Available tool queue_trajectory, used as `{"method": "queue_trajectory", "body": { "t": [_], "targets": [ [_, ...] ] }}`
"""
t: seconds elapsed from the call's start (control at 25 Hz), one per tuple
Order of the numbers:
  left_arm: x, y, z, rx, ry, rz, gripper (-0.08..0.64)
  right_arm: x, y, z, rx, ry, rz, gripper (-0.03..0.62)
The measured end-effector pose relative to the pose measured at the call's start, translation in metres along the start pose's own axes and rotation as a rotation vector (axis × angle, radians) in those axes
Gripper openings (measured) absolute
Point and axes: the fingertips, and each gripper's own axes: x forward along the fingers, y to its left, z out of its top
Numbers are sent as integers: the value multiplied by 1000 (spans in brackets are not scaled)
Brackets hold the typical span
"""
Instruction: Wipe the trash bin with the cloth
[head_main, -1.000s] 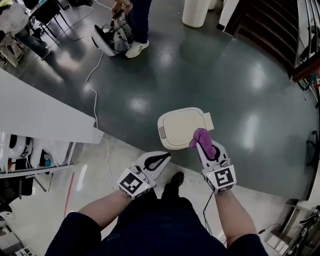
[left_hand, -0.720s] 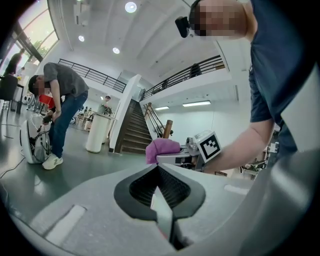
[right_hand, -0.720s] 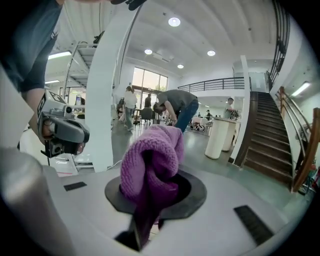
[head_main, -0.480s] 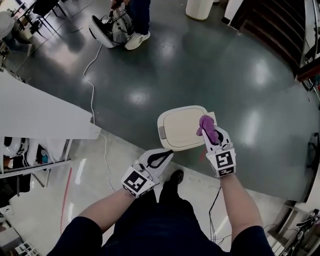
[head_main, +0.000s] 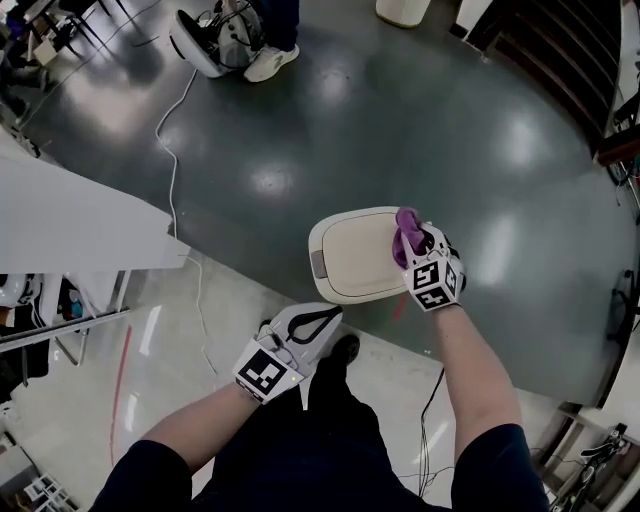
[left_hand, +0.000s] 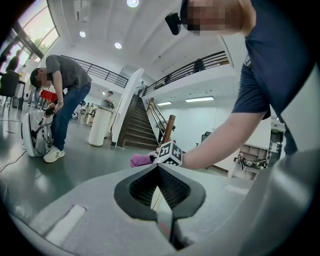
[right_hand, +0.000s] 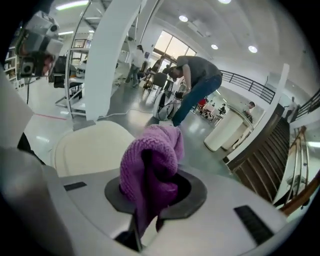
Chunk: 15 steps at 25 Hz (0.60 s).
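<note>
Right hand-held gripper (head_main: 410, 243) clamps purple cloth (head_main: 405, 226) over cream trash bin (head_main: 345, 258); left hand-held gripper (head_main: 322, 321) closed, empty.

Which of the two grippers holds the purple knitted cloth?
The right gripper, shut on the purple knitted cloth over the cream plastic trash bin; the left gripper is shut and empty.

The cloth (head_main: 406, 234) is purple knit, the trash bin (head_main: 350, 262) cream, the floor (head_main: 400, 120) dark grey.
</note>
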Motion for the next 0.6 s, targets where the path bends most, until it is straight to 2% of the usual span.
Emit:
{"method": "queue_trajectory", "body": {
  "t": [0.12,0.24,0.4,0.6],
  "targets": [
    [-2,3,-3,-33,2,2,-3,22,-9,-21,-16,72,-16,74],
    [-6,9,-7,-37,12,4,-3,38,-16,-29,19,100,-31,74],
    [-14,18,-10,-46,14,17,-3,50,-17,-15,71,79,-20,74],
    [-25,26,-12,-57,18,26,-3,59,9,16,55,25,22,74]
  ]
}}
